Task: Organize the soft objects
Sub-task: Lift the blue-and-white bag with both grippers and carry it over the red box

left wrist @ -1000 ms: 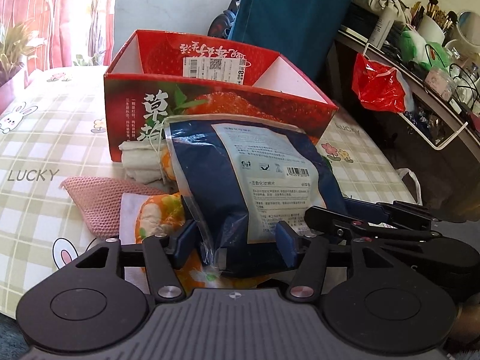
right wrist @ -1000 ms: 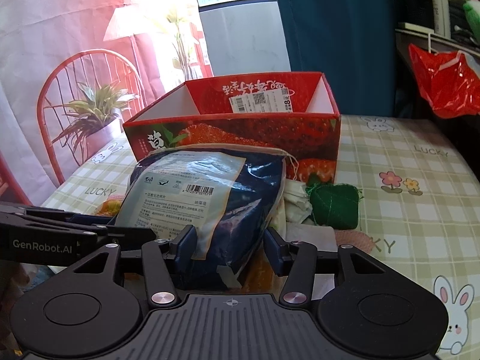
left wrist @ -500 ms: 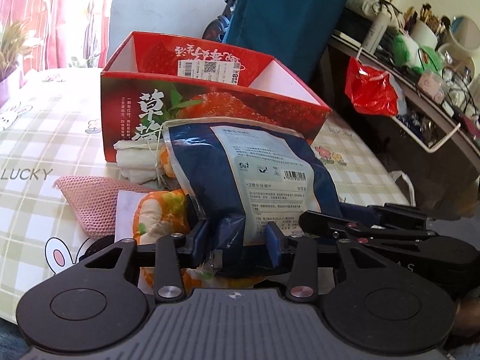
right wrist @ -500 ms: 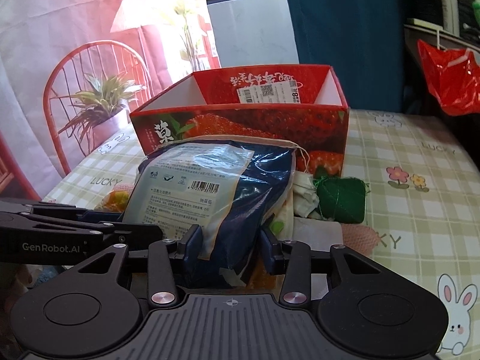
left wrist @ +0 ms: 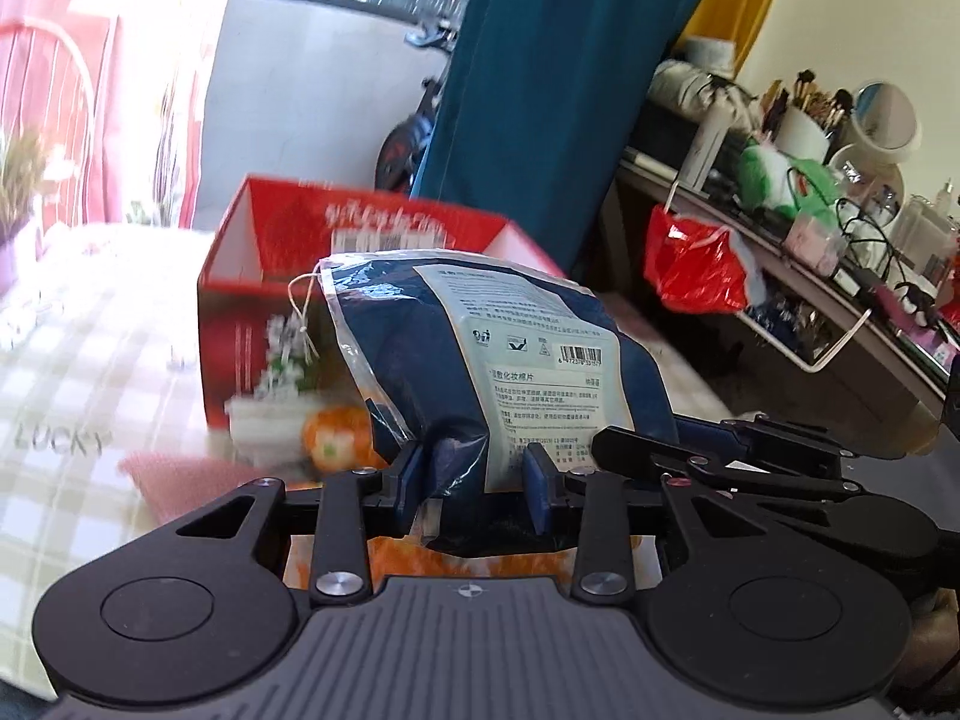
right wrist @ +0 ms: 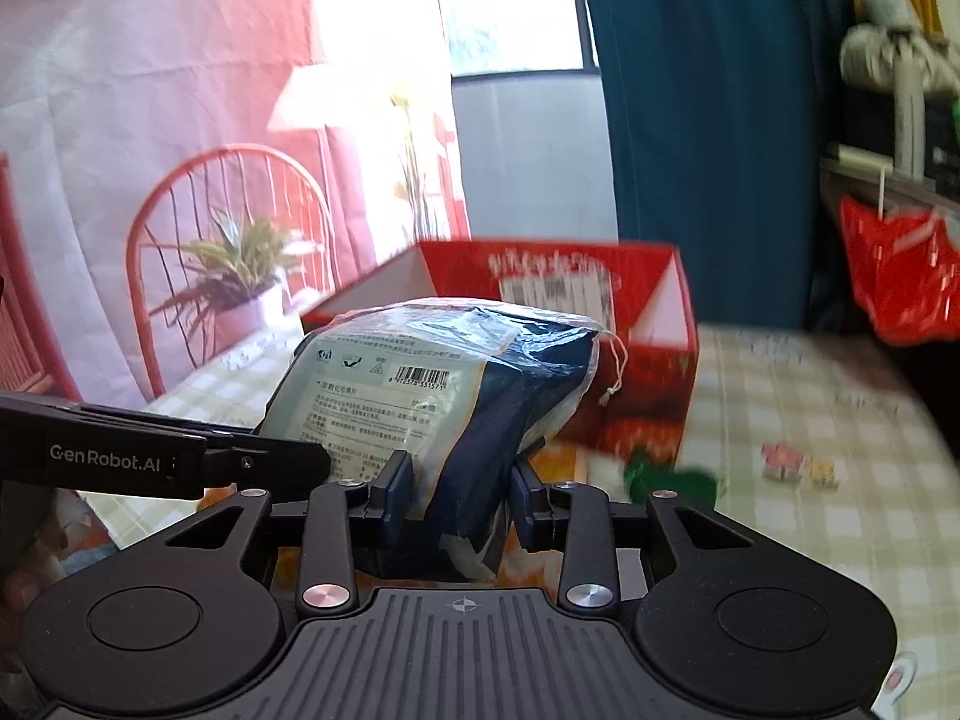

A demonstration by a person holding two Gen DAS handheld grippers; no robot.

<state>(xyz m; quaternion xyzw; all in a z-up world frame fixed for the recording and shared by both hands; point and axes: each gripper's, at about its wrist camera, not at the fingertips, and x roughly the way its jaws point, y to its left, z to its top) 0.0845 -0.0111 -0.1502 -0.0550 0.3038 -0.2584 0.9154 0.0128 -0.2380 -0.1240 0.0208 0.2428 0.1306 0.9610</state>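
Note:
A blue plastic packet [left wrist: 510, 348] with a white printed label hangs above the checked tablecloth [left wrist: 72, 360], lifted by both grippers. My left gripper [left wrist: 474, 474] has its jaws closing on the packet's near left end, and the pads press into it. My right gripper [right wrist: 462, 492] has its jaws closing on the other near end of the same packet [right wrist: 432, 384], also pressing it. Behind stands an open red strawberry box [left wrist: 252, 276], also in the right wrist view [right wrist: 648, 408]. Each gripper's side shows in the other's view.
Below the packet lie an orange soft toy [left wrist: 333, 438], a pink cloth [left wrist: 174, 474], a white cloth [left wrist: 264, 420] and a green bundle [right wrist: 672, 480]. A red plastic bag [left wrist: 696, 264] hangs from a cluttered side shelf. A red chair [right wrist: 228, 240] and plant stand left.
Both grippers' jaws have narrowed onto the blue packet and risen. The packet has come up off the pile, and both views have tilted upward.

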